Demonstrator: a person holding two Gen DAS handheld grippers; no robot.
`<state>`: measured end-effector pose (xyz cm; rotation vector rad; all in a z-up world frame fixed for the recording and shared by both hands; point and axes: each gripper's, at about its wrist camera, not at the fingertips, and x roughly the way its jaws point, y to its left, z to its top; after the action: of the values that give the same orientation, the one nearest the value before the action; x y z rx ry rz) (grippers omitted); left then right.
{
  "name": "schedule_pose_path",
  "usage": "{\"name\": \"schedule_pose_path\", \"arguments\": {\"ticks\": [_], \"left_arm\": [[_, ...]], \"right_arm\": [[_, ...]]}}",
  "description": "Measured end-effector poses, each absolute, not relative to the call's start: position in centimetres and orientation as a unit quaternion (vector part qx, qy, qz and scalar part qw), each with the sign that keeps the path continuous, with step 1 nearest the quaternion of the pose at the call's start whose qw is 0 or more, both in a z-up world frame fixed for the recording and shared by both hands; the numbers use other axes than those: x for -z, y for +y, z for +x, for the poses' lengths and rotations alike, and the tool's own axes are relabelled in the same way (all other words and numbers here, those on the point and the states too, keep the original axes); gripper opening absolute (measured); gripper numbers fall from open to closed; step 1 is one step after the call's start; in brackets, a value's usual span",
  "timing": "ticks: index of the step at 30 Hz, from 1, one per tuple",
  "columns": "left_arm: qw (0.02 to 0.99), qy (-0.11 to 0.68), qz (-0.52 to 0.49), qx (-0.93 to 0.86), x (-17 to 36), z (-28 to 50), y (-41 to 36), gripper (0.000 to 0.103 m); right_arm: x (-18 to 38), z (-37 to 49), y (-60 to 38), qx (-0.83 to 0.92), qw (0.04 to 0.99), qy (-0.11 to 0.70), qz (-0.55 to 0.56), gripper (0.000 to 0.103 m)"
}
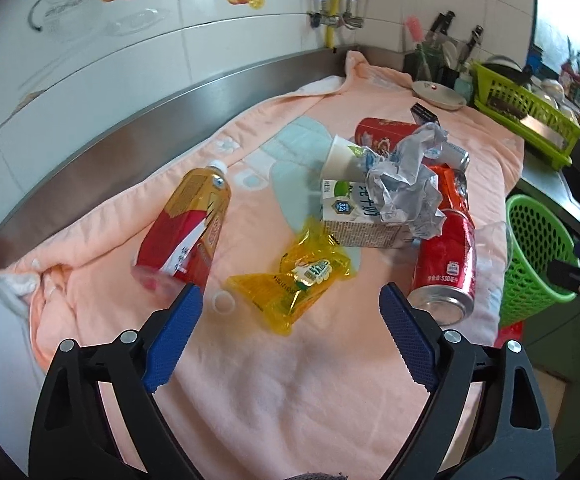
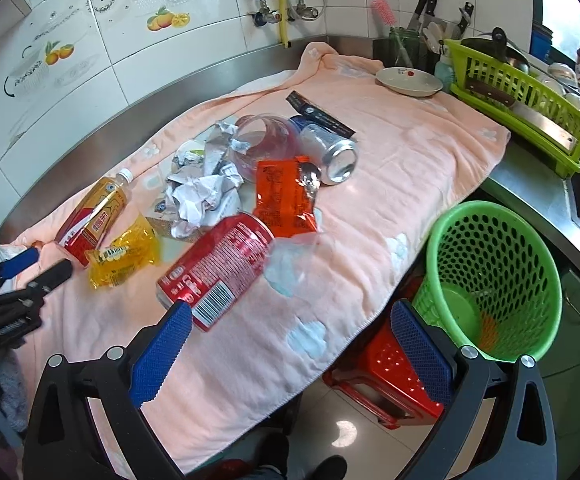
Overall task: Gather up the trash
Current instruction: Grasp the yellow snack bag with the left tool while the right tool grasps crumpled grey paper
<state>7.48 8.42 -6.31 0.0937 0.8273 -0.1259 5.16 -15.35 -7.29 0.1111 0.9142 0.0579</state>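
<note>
While nothing is yet held, most of the work is judged still ahead. At far left on the peach-pink towel (image 2: 389,184) a plastic bottle of amber tea with a red label (image 1: 188,224) is laid on its side; the left gripper (image 1: 290,300) is seen wide apart above a crinkled yellow snack wrapper (image 1: 293,276). Crumpled grey-white paper (image 2: 206,192), a red drink can (image 2: 218,264) and an orange foil packet (image 2: 286,200) follow. The right gripper (image 2: 290,316) is likewise spread, empty. At right, the green perforated plastic basket (image 2: 489,272) appears to contain no trash.
</note>
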Motion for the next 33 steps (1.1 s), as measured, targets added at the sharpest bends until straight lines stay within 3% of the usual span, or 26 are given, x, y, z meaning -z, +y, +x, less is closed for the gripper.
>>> {"name": "schedule_pose_path", "arguments": {"ticks": [11,18,30,33], "left_arm": [[0.888,0.438,0.084,0.111,11.0,12.3,7.6,0.082],[0.879,0.453,0.082,0.125,12.5,13.1,7.9,0.07],[0.881,0.45,0.058,0.138,12.2,13.4,9.4,0.071],[0.881,0.45,0.054,0.137,12.4,13.9,9.6,0.074]], "right_arm": [[6.0,10.0,-13.6,-0.08,0.892,0.439,0.067,0.097],[6.2,15.1,-11.6,-0.114,0.881,0.452,0.084,0.096],[10.5,22.8,-7.5,-0.118,0.849,0.507,0.097,0.095],[11.4,23.6,-6.9,-0.113,0.843,0.518,0.088,0.084]]}}
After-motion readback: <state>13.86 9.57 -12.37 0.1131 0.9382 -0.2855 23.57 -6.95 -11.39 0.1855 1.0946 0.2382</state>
